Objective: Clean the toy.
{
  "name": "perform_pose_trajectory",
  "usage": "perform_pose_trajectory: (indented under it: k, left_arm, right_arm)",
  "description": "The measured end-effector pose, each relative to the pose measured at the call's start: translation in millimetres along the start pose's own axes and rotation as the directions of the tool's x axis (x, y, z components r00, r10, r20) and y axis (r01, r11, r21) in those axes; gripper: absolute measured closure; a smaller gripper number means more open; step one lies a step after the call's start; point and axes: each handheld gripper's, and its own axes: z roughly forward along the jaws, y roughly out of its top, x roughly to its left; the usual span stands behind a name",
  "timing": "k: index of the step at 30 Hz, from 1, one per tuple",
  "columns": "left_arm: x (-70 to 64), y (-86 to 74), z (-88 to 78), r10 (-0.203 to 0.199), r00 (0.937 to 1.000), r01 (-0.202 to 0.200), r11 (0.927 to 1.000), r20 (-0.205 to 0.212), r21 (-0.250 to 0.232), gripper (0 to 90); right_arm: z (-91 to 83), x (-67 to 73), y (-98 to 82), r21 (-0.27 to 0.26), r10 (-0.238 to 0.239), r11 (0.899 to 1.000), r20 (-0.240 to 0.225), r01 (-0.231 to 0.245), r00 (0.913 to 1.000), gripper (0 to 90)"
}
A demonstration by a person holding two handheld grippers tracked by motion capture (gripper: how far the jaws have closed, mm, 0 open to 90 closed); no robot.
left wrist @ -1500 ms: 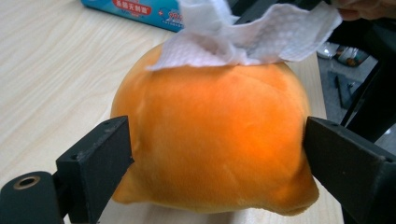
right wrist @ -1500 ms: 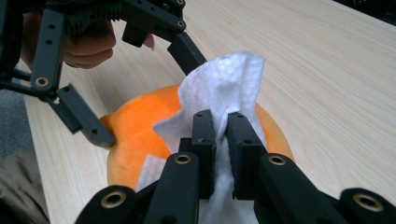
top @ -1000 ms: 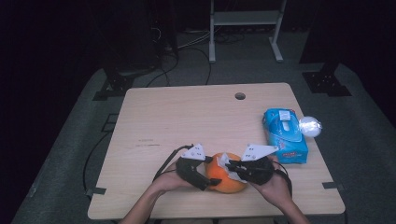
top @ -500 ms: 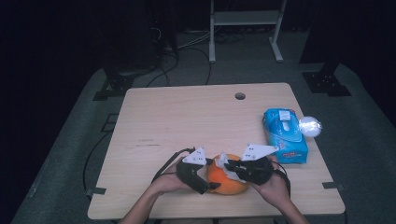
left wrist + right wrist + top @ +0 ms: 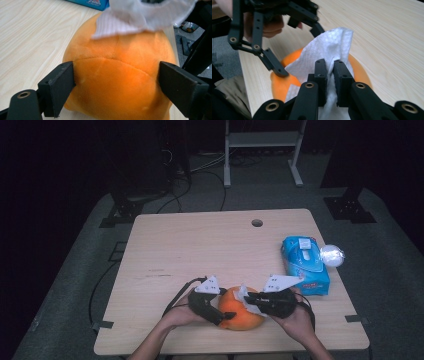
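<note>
An orange plush toy [image 5: 245, 316] lies near the table's front edge. My left gripper [image 5: 225, 312] grips it from the left, with a black pad pressed into each side of the plush toy [image 5: 117, 75]; its jaws have just been closing on it. My right gripper [image 5: 250, 300] comes in from the right, shut on a white wipe [image 5: 329, 47] that lies against the top of the plush toy [image 5: 280, 85]. In the left gripper view the wipe [image 5: 140, 15] hangs over the toy's far side. The right gripper [image 5: 330, 72] pinches the wipe's bunched fold.
A blue pack of wipes [image 5: 305, 265] lies at the table's right edge, with a shiny silvery ball [image 5: 331, 255] beside it. The wooden table [image 5: 200, 250] has a cable hole [image 5: 257, 223] at the back. Cables and a metal stand are on the floor beyond.
</note>
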Motion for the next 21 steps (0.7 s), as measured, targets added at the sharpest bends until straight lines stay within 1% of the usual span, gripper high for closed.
perform_pose_trajectory:
  k: [1, 3, 4, 5, 6, 7, 8, 9, 11, 12, 15, 16, 18, 19, 20, 21]
  left_arm:
    - [-0.6, 1.1, 0.1, -0.001, 1.0000, 0.001, 1.0000, 0.000, -0.004, 14.0]
    - [-3.2, 6.3, -1.7, 0.019, 0.9998, -0.019, 0.9993, 0.003, -0.032, 12.3]
    - [-4.6, 8.1, -1.9, 0.025, 0.9997, -0.025, 0.9987, 0.000, -0.045, 11.5]
    - [-6.4, 10.3, -2.0, 0.041, 0.9992, -0.041, 0.9974, -0.005, -0.060, 11.4]
    - [-7.3, 11.1, -1.2, 0.042, 0.9991, -0.043, 0.9969, -0.004, -0.066, 11.5]
    - [-7.6, 10.9, -0.3, 0.046, 0.9989, -0.047, 0.9972, -0.009, -0.059, 11.9]
    - [-7.3, 9.9, 0.4, 0.056, 0.9983, -0.057, 0.9975, -0.016, -0.041, 12.9]
    - [-7.0, 8.0, 1.6, 0.052, 0.9985, -0.053, 0.9977, -0.015, -0.043, 13.7]
    - [-4.7, 5.3, 1.2, 0.047, 0.9987, -0.047, 0.9986, -0.020, -0.025, 15.4]
    - [-2.9, 3.8, 0.6, 0.038, 0.9990, -0.038, 0.9991, -0.021, -0.017, 15.6]
    - [2.7, -0.5, -2.9, 0.003, 0.9999, -0.003, 0.9999, -0.014, -0.010, 15.5]
    - [3.1, -0.3, -3.8, 0.000, 0.9999, 0.000, 0.9999, -0.012, -0.015, 15.4]
    - [2.1, 4.3, -5.6, 0.007, 0.9999, -0.008, 0.9998, -0.009, -0.020, 14.1]
    - [0.5, 8.1, -7.1, 0.028, 0.9996, -0.029, 0.9985, -0.007, -0.047, 12.4]
    - [-1.2, 10.0, -7.6, 0.034, 0.9994, -0.034, 0.9968, -0.004, -0.072, 12.3]
    - [-3.2, 12.3, -7.4, 0.039, 0.9992, -0.039, 0.9944, -0.001, -0.098, 12.3]
  right_arm:
    - [-1.8, -1.7, -1.4, -0.005, 0.013, 1.000, 0.004, -0.013, 0.9999, 81.2]
    - [-2.5, -0.7, -1.7, -0.011, 0.025, 1.000, 0.007, -0.025, 0.9997, 81.2]
    - [-1.7, 0.7, -1.1, -0.016, 0.022, 1.000, 0.007, -0.022, 0.9997, 81.2]
    - [-0.9, 2.0, -0.5, -0.021, 0.020, 1.000, 0.004, -0.020, 0.9998, 81.2]
    - [0.5, 4.1, 0.4, -0.030, 0.018, 0.999, -0.011, -0.019, 0.9998, 81.2]
    - [1.6, 5.7, 1.3, -0.034, 0.011, 0.999, -0.017, -0.012, 0.9998, 81.1]
    - [1.8, 7.0, 2.0, -0.032, 0.006, 0.999, -0.013, -0.007, 0.9999, 81.1]
    - [1.4, 7.1, 2.7, -0.031, -0.004, 1.000, -0.008, 0.004, 1.0000, 81.1]
    - [-1.5, 4.0, 2.7, -0.036, 0.001, 0.999, -0.011, -0.001, 0.9999, 80.9]
    - [-3.4, 2.0, 1.9, -0.036, 0.004, 0.999, -0.006, -0.004, 1.0000, 80.7]
    - [-9.1, -5.9, -4.3, -0.029, 0.030, 0.999, 0.014, -0.029, 0.9995, 80.6]
    - [-10.2, -8.5, -6.8, -0.031, 0.038, 0.999, 0.022, -0.038, 0.9990, 80.7]
    - [-10.8, -10.7, -9.7, -0.039, 0.061, 0.997, 0.016, -0.060, 0.9980, 80.9]
    - [-9.6, -9.1, -9.1, -0.041, 0.054, 0.998, 0.024, -0.052, 0.9983, 81.0]
    - [-7.4, -5.7, -7.0, -0.043, 0.041, 0.998, 0.031, -0.039, 0.9987, 81.1]
    - [-6.0, -3.6, -5.6, -0.050, 0.035, 0.998, 0.024, -0.033, 0.9991, 81.1]
